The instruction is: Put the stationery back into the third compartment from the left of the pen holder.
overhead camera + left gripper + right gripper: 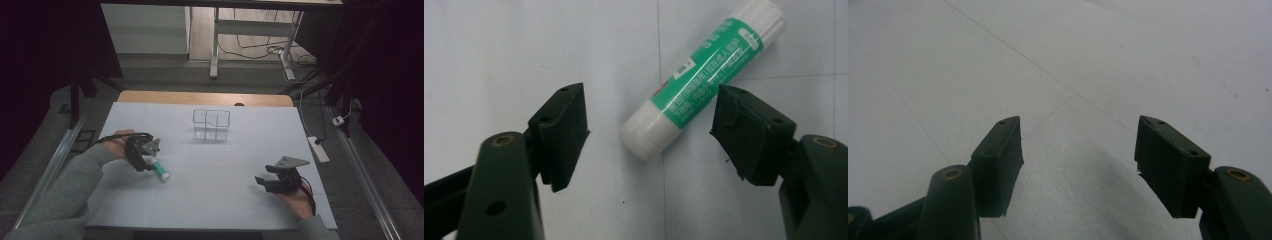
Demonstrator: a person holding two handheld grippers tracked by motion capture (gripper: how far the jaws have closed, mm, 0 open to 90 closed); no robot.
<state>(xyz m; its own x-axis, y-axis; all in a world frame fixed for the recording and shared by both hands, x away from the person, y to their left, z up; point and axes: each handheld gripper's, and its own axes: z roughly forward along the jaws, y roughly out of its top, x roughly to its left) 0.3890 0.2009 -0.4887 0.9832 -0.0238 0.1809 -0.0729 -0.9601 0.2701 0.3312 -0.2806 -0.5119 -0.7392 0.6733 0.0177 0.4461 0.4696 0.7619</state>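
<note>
Left gripper [651, 125] jaws stand wide, straddling but not touching the glue stick [701, 80] lying flat on the white table [225, 200], presumably lined up for pickup; right gripper [272, 182], also wide and empty, rests well apart.

Green-and-white glue stick [704, 82], black jaws

Glue stick [702, 80]: white tube, green printed label, cap on; lies flat, slanted, on the white counter [225, 195], left side.
</note>
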